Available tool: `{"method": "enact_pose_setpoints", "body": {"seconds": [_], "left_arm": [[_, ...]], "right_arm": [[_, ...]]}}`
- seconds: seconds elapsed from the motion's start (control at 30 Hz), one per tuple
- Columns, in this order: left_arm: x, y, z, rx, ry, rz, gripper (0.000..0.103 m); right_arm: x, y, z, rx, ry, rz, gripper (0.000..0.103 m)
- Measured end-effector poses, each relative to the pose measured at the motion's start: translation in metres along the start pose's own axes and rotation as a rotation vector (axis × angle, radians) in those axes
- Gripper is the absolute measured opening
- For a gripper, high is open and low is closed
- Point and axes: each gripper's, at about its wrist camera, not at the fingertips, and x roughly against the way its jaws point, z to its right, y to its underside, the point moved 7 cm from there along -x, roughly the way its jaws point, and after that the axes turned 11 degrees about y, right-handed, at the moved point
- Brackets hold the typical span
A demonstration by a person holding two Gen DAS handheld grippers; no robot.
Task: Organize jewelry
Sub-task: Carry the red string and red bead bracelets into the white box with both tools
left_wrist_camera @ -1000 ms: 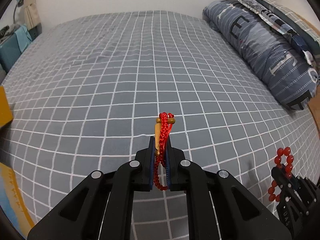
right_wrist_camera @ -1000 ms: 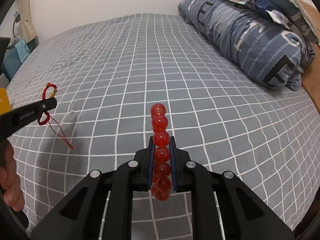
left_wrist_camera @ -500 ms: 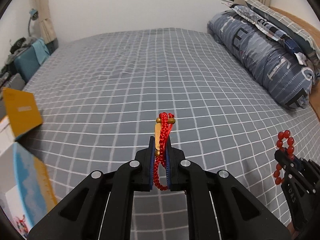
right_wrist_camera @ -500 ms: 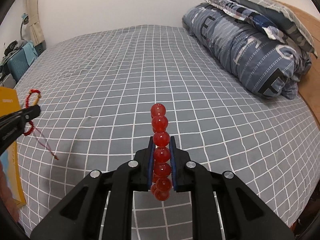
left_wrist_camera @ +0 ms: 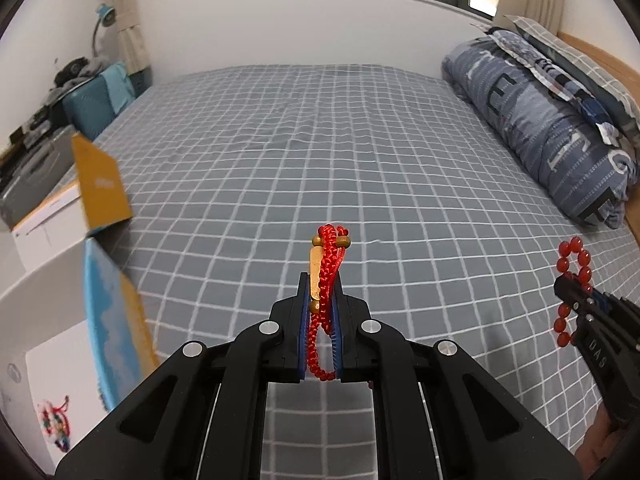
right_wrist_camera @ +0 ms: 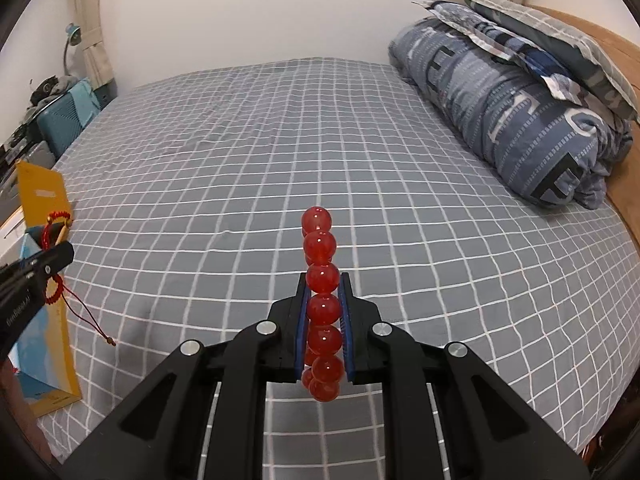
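The colourful jewelry (left_wrist_camera: pixel 56 428) inside the white box (left_wrist_camera: pixel 48 280) is blurred, and the frame edge crops the box.

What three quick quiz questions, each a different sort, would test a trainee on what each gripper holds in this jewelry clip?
1. True or false: the left gripper is shut on a red cord bracelet.
2. The right gripper holds: A) a gold chain, B) a red bead bracelet, C) nothing.
3. Fill in: the open box with a yellow flap sits at the bed's ___ edge, seen from the left wrist.

Key
1. True; its thin tail hangs below.
2. B
3. Left; the folded duvet lies at the right.
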Motion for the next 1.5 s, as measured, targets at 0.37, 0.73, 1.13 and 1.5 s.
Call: {"method": "enact_pose_setpoints", "body": {"seconds": [0.37,0.73,1.13,1.5], "left_arm": [[0.072,0.016,-0.072,0.062,-0.111,0.057,0.008],[0.154,0.054,-0.191,0.201,-0.240,0.113,0.008],[0.194,0.104,-0.295,0.338,-0.334,0.084,0.009],[0.189,0.129,-0.349,0.426,-0.348,0.020,0.011]], "right_arm": [[0.040,-0.005,-0.084,0.064,-0.114,0.034,0.013],[0.091,0.002,-0.195,0.179,-0.226,0.110,0.013],[0.151,0.022,-0.292,0.295,-0.319,0.165,0.013],[0.170,0.063,-0.403,0.441,-0.402,0.125,0.013]]}}
